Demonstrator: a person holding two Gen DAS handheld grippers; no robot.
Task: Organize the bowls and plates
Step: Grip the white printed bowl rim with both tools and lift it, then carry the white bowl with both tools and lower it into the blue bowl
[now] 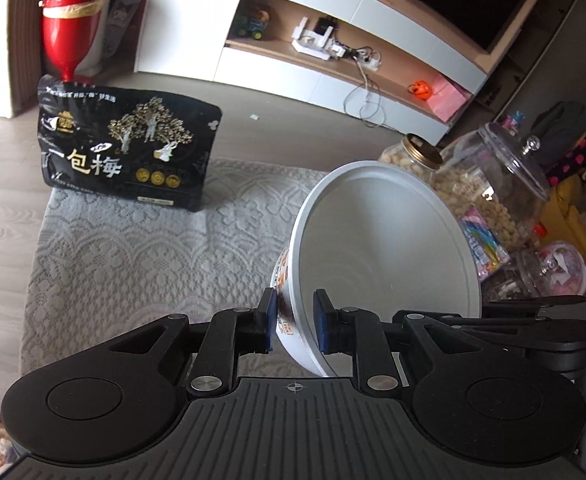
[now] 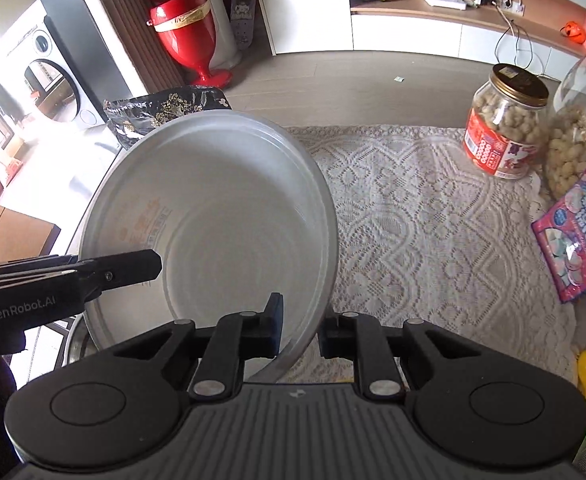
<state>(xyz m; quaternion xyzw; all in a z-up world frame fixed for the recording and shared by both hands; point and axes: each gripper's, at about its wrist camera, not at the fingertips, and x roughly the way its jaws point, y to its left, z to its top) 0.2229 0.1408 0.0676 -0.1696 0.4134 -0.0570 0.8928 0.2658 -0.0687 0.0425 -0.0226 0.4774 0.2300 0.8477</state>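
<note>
My left gripper (image 1: 295,320) is shut on the rim of a white bowl (image 1: 385,256) with orange print outside; the bowl is tilted on edge above the lace cloth. In the right wrist view the same white bowl (image 2: 221,232) is held from both sides: my right gripper (image 2: 299,330) is shut on its near right rim, and the left gripper's fingers (image 2: 133,268) reach in over the left rim. A metal bowl's rim (image 2: 75,344) shows just below the white bowl at lower left.
A lace tablecloth (image 2: 433,232) covers the table. A black snack bag (image 1: 125,148) stands at the far left. Jars of snacks (image 2: 505,128) and a pink candy pack (image 2: 581,236) sit at the right. A red vase (image 2: 189,36) stands on the floor beyond.
</note>
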